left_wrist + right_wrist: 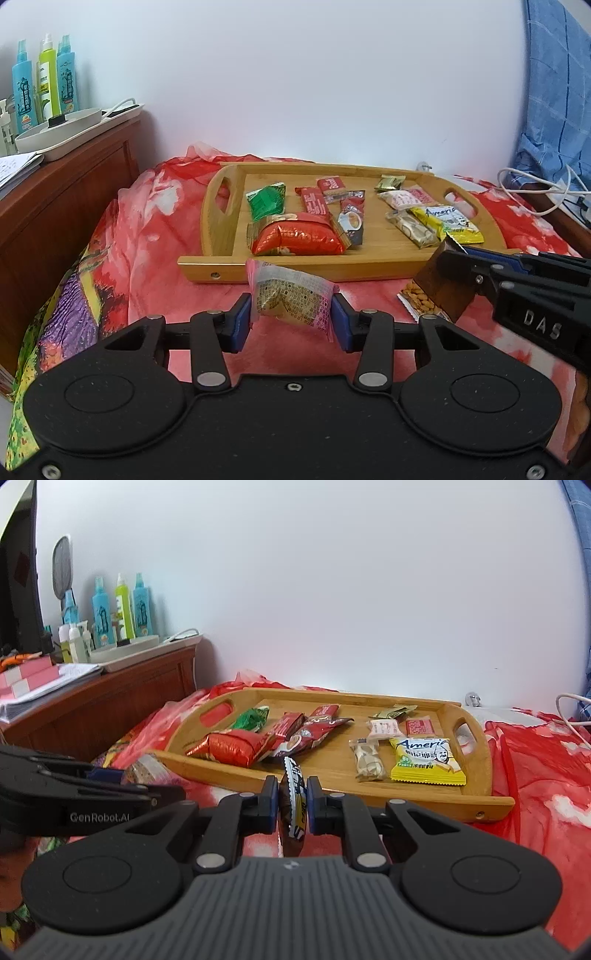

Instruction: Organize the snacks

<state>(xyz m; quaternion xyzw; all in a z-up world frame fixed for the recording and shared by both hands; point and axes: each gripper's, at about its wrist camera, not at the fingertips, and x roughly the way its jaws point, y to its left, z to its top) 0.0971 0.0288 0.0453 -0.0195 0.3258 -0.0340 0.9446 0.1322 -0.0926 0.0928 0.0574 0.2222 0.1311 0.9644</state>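
**Left wrist view shows both packets held before the tray**

Left wrist view puts the left gripper [291,317] clamped on a pink-edged clear packet [291,299], its blue pads pressing the wrapper's two sides, above the red floral cloth [155,229]. At right the right gripper [456,254] enters sideways, pinching a brown packet [441,284]; under it an almond packet [417,297] lies on the cloth, which only this view shows. Beyond them sits the wooden tray [221,266].

The right wrist view shows the right gripper [292,797] closed tight on that packet [293,801] edge-on, revealing its white and yellow printed face. Its tray [491,801] holds a red foil packet [232,747], a yellow packet [426,762] and other snacks. This view alone shows a dark screen [18,572] beside the spray bottles [122,609].
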